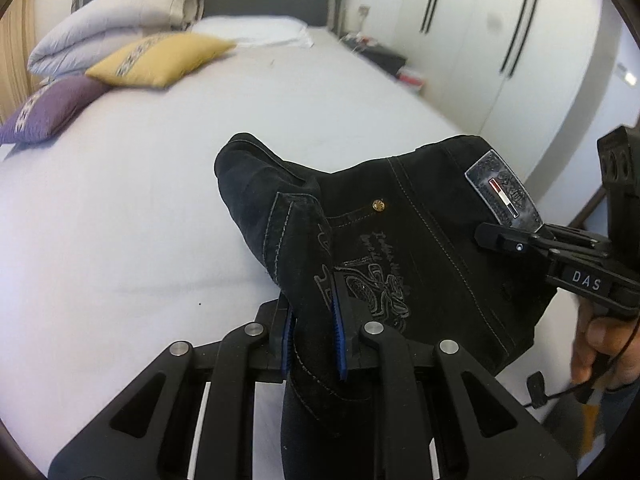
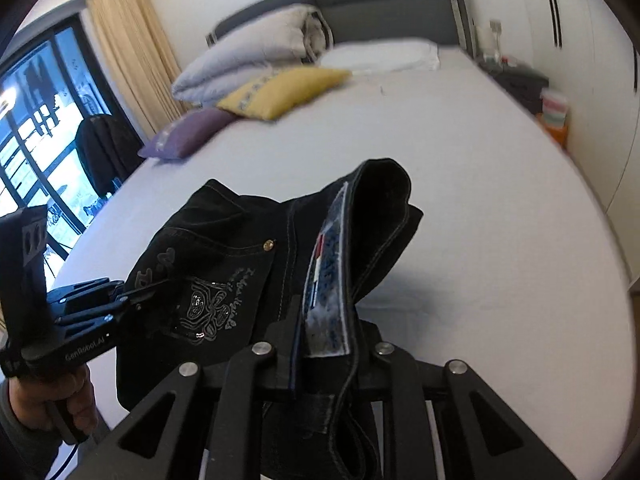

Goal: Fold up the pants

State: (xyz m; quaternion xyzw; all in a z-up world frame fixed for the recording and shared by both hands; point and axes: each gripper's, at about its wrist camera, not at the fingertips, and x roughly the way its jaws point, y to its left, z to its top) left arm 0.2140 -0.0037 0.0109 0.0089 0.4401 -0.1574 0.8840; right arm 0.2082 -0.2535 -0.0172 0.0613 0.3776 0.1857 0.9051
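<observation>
The black jeans hang bunched above the white bed, held at the waistband from both ends. They are dark denim with pale contrast stitching, a brass rivet, silvery embroidery on the back pocket and a grey waistband patch with a red-and-white stripe. The left gripper has its blue-padded fingers narrowed on a waistband fold beside the embroidery. The right gripper is clamped narrowly on the waistband at the patch.

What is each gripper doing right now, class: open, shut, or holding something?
Left gripper: shut on the black pants.
Right gripper: shut on the pants' waistband, at the label.
</observation>
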